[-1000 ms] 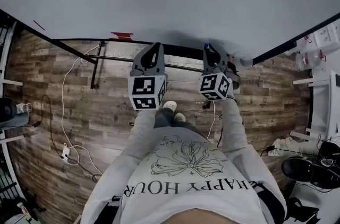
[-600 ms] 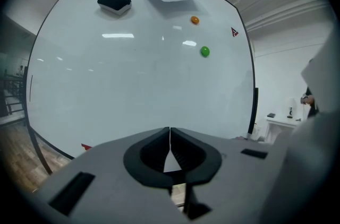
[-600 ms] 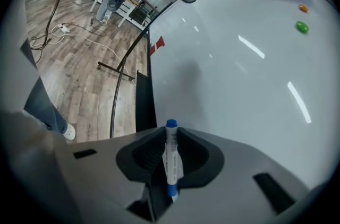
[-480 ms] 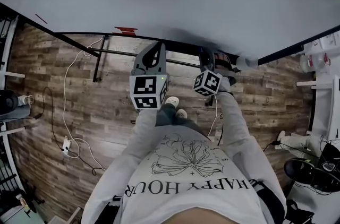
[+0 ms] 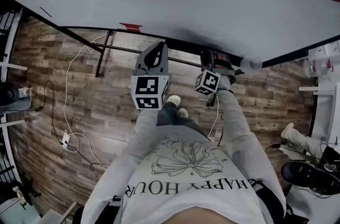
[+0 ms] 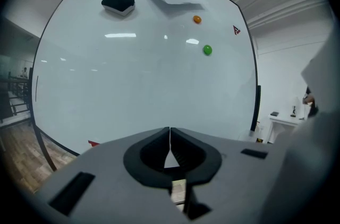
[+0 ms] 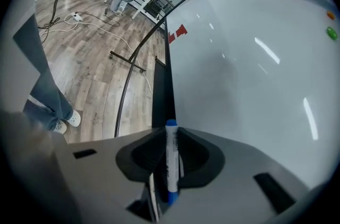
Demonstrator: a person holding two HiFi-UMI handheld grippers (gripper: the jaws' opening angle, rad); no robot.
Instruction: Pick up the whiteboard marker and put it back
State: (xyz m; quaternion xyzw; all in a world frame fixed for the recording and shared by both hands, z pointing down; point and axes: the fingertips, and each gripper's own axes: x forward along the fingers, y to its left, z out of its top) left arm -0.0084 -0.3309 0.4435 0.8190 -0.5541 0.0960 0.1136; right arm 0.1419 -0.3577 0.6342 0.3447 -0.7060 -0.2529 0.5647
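Dropping lower: right gripper (image 5: pixel 209 57), whiteboard marker (image 7: pixel 171 164)

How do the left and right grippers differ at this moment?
The left gripper has its jaws together with nothing between them, while the right gripper is closed on the whiteboard marker. The left gripper faces the whiteboard squarely, while the right gripper looks along the board's lower edge, with the floor beside it. Both are held near the bottom of the board.
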